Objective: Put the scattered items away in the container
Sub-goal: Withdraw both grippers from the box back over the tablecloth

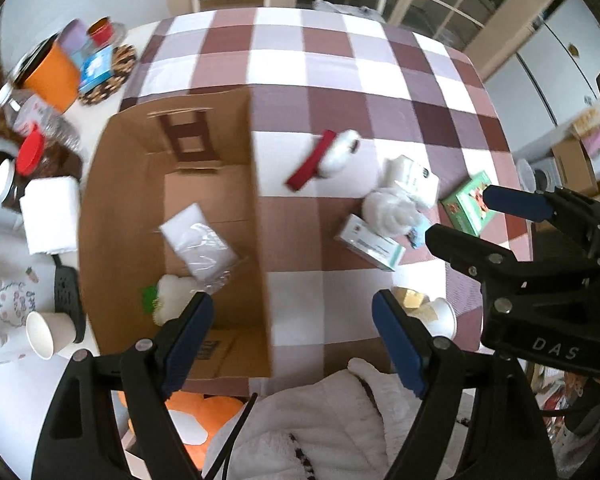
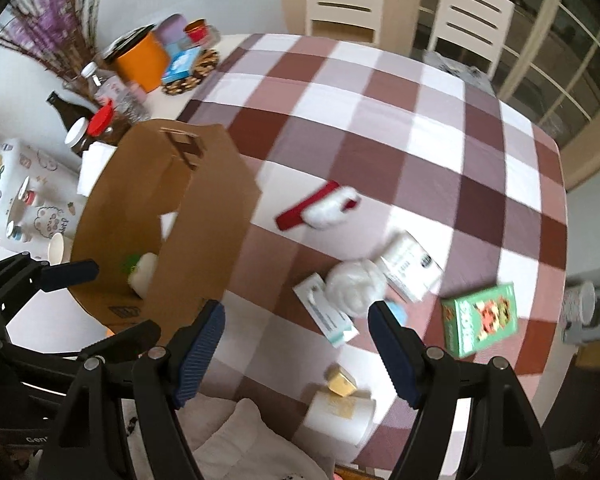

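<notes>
Left wrist: left gripper [image 1: 292, 328] wide over box [image 1: 260, 216] edge; right gripper [image 2: 296, 340] wide, empty.

cardboard box [image 1: 172, 216] mouth open, right wall [image 1: 260, 240] bars scattered boxes [image 1: 370, 242]

**Two eyes over one checked table**

My left wrist camera looked steeply down from the near edge, my left gripper [image 1: 292, 332] spread below the lens, the cardboard box [image 1: 172, 208] close ahead of my left-hand finger. My right wrist camera sat further right, facing forward past my right gripper [image 2: 296, 344]. Both saw the box [image 2: 160, 216], the checked tablecloth [image 1: 340, 80] and the green carton [image 2: 480, 318], each catching the other gripper at its edge.
</notes>
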Demonstrator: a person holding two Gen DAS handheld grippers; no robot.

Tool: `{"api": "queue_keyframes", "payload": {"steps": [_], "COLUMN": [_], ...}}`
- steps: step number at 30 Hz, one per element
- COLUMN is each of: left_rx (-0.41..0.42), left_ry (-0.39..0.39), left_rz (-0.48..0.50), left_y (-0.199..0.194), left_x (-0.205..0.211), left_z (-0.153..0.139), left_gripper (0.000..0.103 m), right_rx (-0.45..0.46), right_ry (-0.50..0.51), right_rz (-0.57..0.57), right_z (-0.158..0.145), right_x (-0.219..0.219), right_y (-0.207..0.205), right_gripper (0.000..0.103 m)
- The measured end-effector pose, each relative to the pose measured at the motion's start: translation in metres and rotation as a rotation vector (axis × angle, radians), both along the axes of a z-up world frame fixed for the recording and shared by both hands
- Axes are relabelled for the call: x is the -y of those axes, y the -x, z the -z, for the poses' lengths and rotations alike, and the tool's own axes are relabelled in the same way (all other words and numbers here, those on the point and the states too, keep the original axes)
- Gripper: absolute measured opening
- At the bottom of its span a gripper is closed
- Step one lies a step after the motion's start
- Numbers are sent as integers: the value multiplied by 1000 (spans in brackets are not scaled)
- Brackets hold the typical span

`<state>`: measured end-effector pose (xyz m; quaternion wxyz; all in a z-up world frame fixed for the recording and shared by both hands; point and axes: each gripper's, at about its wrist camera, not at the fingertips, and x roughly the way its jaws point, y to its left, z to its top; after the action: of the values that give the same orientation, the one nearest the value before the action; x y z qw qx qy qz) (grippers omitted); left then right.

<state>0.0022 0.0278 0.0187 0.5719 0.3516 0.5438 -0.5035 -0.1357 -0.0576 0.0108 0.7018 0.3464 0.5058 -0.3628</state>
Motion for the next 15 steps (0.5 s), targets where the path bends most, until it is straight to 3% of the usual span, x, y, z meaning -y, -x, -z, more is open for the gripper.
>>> {"api": "queue_keyframes", "payload": {"steps": [9,15], "left_rx": [4,-6], "left_ry": [-14,-23], "left_rz": [75,111], "left_y": [45,74], "left_x": [13,24], "left_z": [7,17], "left_gripper": [83,83], "right_rx": [24,19], "right_ry": [4,-19], "right_rz": [126,231], "right_z": [3,25], "right_x": [-5,-11], "right_y": [64,124], "right_gripper": [76,76]}}
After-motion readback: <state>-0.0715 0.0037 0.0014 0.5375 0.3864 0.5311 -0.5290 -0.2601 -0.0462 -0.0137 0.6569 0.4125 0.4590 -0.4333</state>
